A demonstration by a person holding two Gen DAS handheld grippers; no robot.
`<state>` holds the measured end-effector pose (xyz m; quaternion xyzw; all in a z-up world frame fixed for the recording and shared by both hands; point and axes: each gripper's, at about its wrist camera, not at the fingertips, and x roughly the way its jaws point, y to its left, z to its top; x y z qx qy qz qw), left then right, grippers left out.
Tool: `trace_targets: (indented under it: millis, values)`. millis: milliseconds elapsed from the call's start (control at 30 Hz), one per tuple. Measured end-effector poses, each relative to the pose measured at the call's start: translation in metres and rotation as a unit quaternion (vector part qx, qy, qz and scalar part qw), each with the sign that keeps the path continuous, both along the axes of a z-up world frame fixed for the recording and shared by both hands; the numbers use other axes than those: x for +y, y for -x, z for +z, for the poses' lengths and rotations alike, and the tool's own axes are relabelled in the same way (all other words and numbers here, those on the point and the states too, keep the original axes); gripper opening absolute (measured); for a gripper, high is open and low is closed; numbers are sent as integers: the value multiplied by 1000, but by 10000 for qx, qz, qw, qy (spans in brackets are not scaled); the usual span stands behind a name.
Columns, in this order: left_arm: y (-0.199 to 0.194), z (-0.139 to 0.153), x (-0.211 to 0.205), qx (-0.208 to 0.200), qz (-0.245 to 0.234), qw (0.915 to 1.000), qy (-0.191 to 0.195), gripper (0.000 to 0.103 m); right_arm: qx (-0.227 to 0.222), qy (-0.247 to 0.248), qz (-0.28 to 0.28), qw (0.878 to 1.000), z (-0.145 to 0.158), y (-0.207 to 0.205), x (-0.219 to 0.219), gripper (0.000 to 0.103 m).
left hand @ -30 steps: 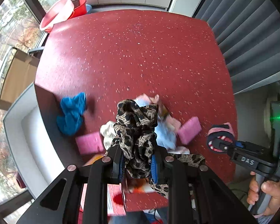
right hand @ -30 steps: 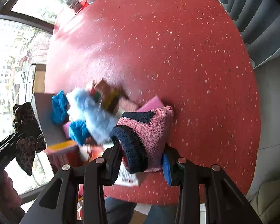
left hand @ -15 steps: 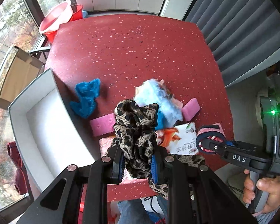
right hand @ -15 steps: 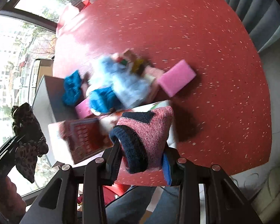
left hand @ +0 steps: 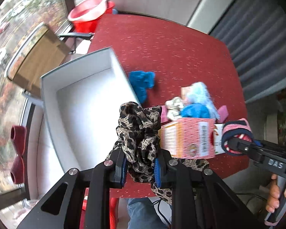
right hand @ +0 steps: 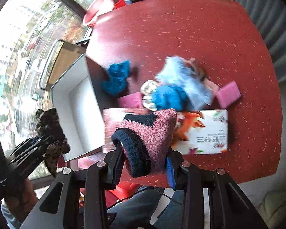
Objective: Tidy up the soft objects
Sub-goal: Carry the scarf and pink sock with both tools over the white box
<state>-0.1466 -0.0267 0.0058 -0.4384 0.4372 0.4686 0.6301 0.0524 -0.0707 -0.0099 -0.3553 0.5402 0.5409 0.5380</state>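
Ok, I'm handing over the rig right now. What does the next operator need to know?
Left gripper: jaws shut on the leopard-print cloth, beside the white box.
Right gripper: jaws shut on the pink knit sock, above the printed carton.
Done: nothing visible in the box.
Left: drop both pieces in, then fetch the blue cloth, pale blue plush and pink sponge from the red table.

We see an open box (left hand: pixel 82 87) at the counter's (left hand: pixel 177 45) left edge — a cloth pile (left hand: pixel 194 105) lies right of it.
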Motion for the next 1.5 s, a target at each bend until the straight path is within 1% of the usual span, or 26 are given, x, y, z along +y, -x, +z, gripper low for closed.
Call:
trace_targets:
  millis: [200, 300, 467, 600, 800, 1000, 1300, 1500]
  values:
    - [42, -13, -5, 39, 422, 9991, 6, 24, -162, -28, 575, 9982, -1, 52, 15, 38]
    - [55, -18, -7, 81, 546, 9985, -17, 24, -232, -5, 892, 9957, -6, 76, 24, 38]
    - [74, -28, -11, 69, 814, 9966, 87, 24, -279, 50, 1303, 9911, -13, 109, 34, 38]
    - [83, -35, -14, 105, 943, 9954, 126, 24, -329, 131, 1538, 9875, -20, 128, 38, 38]
    - [91, -47, -12, 131, 1081, 9937, 246, 24, -417, 245, 1718, 9839, -30, 141, 42, 38]
    - [91, -61, -9, 160, 1114, 9929, 375, 24, -451, 344, 1738, 9831, -38, 146, 44, 38]
    - [83, -78, -3, 262, 1001, 9935, 482, 24, -493, 451, 1648, 9841, -45, 143, 44, 38]
    - [79, -95, -1, 393, 923, 9931, 610, 24, -460, 459, 1669, 9838, -53, 151, 49, 38]
